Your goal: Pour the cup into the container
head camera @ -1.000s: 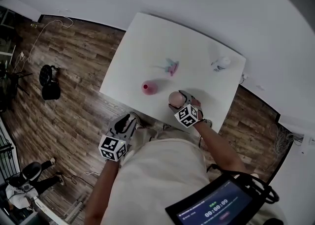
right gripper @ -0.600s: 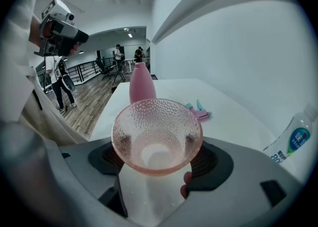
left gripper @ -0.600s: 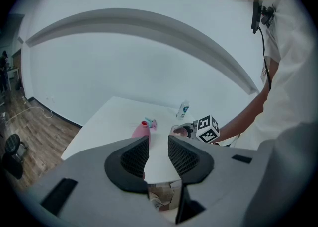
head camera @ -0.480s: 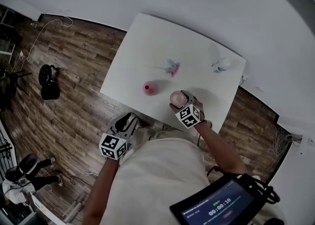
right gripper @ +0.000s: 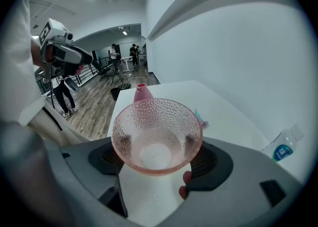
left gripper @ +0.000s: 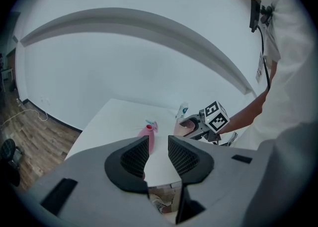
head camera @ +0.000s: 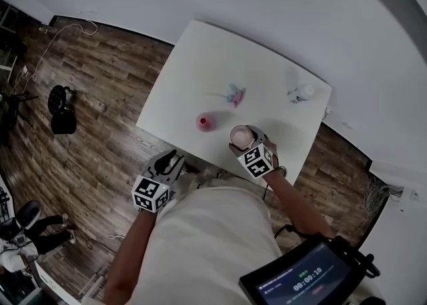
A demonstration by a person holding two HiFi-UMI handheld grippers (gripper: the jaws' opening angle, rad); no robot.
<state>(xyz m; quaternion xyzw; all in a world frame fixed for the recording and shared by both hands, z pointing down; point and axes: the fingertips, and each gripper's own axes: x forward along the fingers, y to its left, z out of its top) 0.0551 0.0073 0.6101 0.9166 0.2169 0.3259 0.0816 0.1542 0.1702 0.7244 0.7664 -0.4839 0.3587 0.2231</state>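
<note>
Right gripper view shows the right gripper (right gripper: pixel 157 160) closed on a pink dimpled glass cup (right gripper: pixel 156 134), one jaw pressed to each side of it and its open mouth facing the camera. Behind the cup stands the pink narrow-necked container (right gripper: pixel 143 93), and a small water bottle (right gripper: pixel 283 149) lies toward the far right corner of the white surface (right gripper: pixel 233 129).

From the head view, the cup (head camera: pixel 241 137) is held by the right gripper (head camera: pixel 248 142) over the near edge of the surface (head camera: pixel 200 63), close beside the container (head camera: pixel 203 121) but not touching it.

The left gripper (left gripper: pixel 159 154) has its jaws apart with nothing between them; in the head view, it (head camera: pixel 167 165) hangs off the near edge, over the wooden floor (head camera: pixel 100 97).
</note>
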